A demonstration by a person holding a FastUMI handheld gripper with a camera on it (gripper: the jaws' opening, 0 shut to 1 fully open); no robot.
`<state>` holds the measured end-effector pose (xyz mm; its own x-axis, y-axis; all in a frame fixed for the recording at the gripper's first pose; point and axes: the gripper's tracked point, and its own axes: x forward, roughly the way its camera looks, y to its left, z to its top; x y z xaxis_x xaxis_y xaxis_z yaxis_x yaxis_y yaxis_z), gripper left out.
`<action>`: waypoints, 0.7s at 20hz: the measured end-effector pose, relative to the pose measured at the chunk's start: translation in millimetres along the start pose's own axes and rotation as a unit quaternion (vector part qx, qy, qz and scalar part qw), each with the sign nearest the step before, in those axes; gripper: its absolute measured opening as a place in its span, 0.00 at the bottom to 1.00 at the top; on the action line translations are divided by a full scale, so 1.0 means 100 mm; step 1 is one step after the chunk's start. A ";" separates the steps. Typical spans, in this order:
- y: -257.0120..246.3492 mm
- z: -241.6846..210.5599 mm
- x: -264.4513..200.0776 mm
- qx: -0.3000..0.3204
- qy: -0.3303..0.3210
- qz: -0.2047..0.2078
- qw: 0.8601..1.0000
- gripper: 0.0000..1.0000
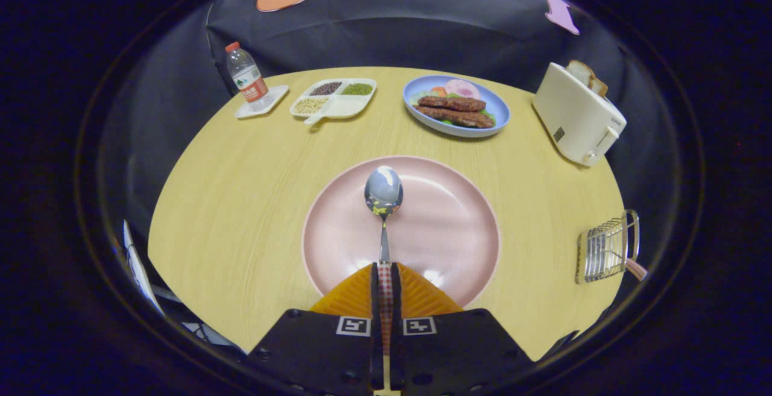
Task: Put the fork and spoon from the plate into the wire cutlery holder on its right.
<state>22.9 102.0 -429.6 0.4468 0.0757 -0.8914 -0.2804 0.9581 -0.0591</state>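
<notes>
My gripper (385, 268) is shut on the spoon's (383, 194) handle, which has a red-and-white checked pattern between the fingers. The shiny bowl of the spoon points ahead, over the middle of the pink plate (446, 227). I cannot tell whether the spoon rests on the plate or hangs just above it. The wire cutlery holder (606, 246) stands to the right of the plate near the table edge, and a pinkish handle sticks out of its lower right side.
On the far side of the round wooden table (241, 203) are a water bottle (247, 76) on a small white tray, a divided dish of beans (333, 98), a blue plate of food (456, 105) and a white toaster (576, 113) with bread.
</notes>
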 end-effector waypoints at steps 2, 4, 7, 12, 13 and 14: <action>-0.18 0.06 -0.18 -0.008 -0.010 -0.012 1.000 0.01; -0.29 0.07 -0.38 -0.001 -0.009 -0.012 1.000 0.01; -0.58 0.10 -0.69 0.007 -0.010 -0.015 1.000 0.01; -1.27 0.25 -1.10 0.032 -0.017 -0.031 0.999 0.01; -1.43 0.28 -1.16 0.036 -0.020 -0.038 0.998 0.01; -1.60 0.31 -1.22 0.041 -0.023 -0.047 0.998 0.01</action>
<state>39.7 -52.3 -297.3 0.5071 -0.0048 -0.8619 -0.1652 0.9809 -0.1027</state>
